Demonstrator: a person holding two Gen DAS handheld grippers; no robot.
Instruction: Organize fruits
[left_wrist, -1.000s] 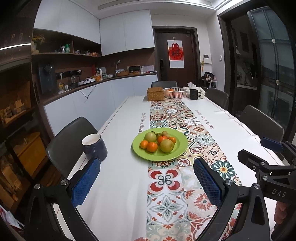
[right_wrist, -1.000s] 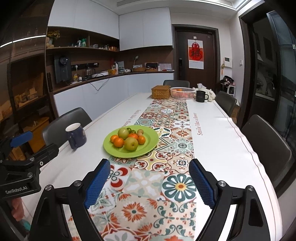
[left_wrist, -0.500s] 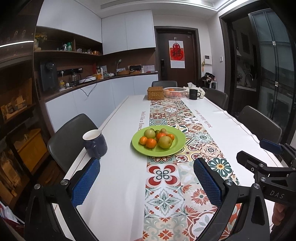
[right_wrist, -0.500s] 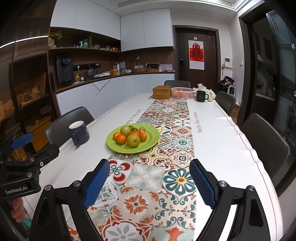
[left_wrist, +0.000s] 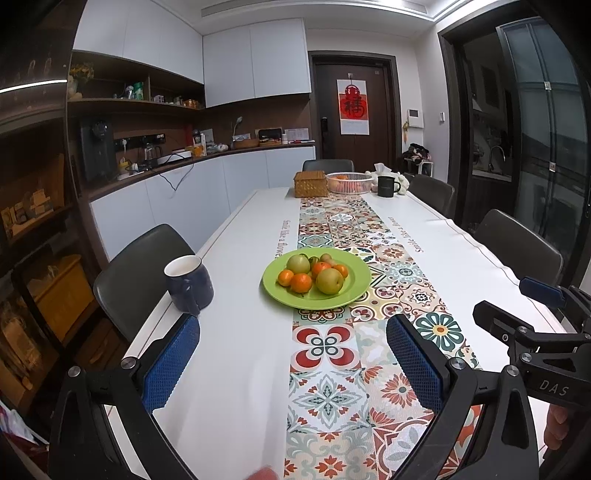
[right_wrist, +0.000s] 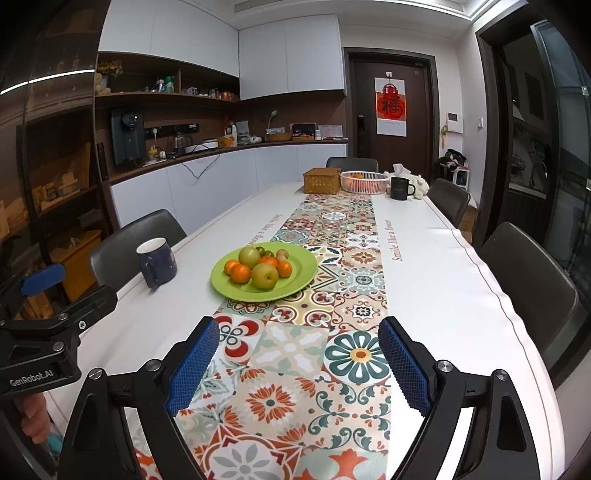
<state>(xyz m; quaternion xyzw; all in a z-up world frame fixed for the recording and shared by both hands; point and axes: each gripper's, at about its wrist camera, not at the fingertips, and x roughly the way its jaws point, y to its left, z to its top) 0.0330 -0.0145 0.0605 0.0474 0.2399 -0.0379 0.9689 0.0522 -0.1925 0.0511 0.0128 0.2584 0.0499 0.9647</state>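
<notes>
Left claw (left_wrist: 293, 360) spread wide, nothing between its blue pads, hovering over the near end of the worktop (left_wrist: 236, 332). Right claw (right_wrist: 299, 358) likewise wide and empty, poised above the patterned runner (right_wrist: 325, 295). Ahead of both, a green plate (right_wrist: 295, 282) resting half on the runner and half on white cloth, loaded with fruits (right_wrist: 258, 267): two greenish pears, several small oranges, a few smaller pieces behind. Just left of the plate, apart from it, a dark blue mug (right_wrist: 157, 262) near the worktop edge. At the far end, a woven box (right_wrist: 321, 181), a white basket (right_wrist: 364, 182) with something orange inside, and a black mug (right_wrist: 400, 188). Dark chairs (right_wrist: 532, 291) along both sides.
</notes>
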